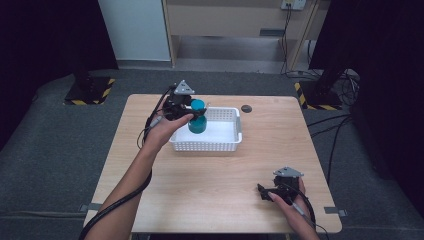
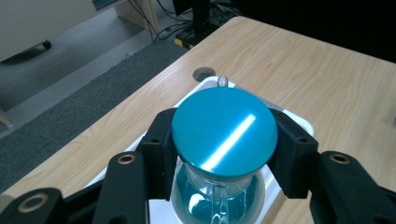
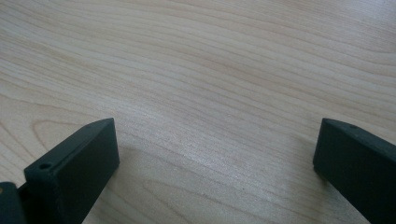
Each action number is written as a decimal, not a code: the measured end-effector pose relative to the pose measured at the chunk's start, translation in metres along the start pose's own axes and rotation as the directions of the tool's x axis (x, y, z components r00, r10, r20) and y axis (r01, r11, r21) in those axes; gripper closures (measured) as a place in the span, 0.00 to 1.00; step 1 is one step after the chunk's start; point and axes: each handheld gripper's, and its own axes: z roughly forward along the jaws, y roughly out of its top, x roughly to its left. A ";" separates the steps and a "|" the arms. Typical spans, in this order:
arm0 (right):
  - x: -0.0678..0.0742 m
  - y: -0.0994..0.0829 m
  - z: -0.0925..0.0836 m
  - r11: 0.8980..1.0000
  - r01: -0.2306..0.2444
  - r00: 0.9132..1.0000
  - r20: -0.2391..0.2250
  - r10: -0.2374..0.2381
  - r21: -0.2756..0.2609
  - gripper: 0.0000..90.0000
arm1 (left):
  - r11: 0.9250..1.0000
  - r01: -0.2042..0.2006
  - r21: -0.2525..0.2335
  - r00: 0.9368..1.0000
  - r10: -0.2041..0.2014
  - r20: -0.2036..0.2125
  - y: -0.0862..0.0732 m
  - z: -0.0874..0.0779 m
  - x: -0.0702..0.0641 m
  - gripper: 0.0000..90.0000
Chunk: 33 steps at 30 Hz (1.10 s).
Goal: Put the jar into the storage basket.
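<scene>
Left gripper view: hourglass between claw pads.

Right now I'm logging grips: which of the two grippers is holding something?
The left gripper, over the white basket, clamped on the teal-capped hourglass. The right gripper is open above bare table.

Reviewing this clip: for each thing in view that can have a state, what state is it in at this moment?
Left gripper: shut on the teal hourglass, pads against its top cap.
Teal hourglass: upright, held over the basket's left part; whether it touches the floor of the basket cannot be told.
White basket: on the table, resting flat.
Right gripper: open, nothing between its jaws, low over bare table.
</scene>
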 end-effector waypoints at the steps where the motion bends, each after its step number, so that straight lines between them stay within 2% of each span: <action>1: 0.000 0.000 0.000 1.000 -0.001 1.000 0.000 0.001 0.000 0.00 | 1.000 0.002 0.004 1.000 -0.002 -0.001 -0.001 0.003 0.000 0.52; 7: 0.000 0.000 0.000 1.000 0.000 1.000 0.000 0.000 0.000 0.00 | 1.000 0.015 0.016 1.000 -0.015 -0.008 -0.009 0.020 0.002 0.52; 10: 0.000 0.000 0.000 1.000 0.000 1.000 -0.001 0.000 0.000 0.00 | 1.000 0.018 0.022 1.000 -0.018 0.002 -0.014 0.025 0.005 0.52; 16: 0.000 0.000 0.000 1.000 0.000 1.000 0.000 0.000 0.001 0.00 | 0.999 0.035 0.032 0.999 -0.035 -0.007 -0.023 0.035 0.007 0.52; 28: 0.000 0.000 0.000 1.000 -0.001 1.000 0.000 0.001 0.000 0.00 | 0.998 0.038 0.052 0.999 -0.038 -0.004 -0.037 0.053 0.001 0.52; 33: 0.000 0.000 0.000 1.000 0.000 1.000 0.000 0.000 0.000 0.00 | 0.997 0.053 0.064 0.999 -0.052 -0.013 -0.042 0.059 0.002 0.52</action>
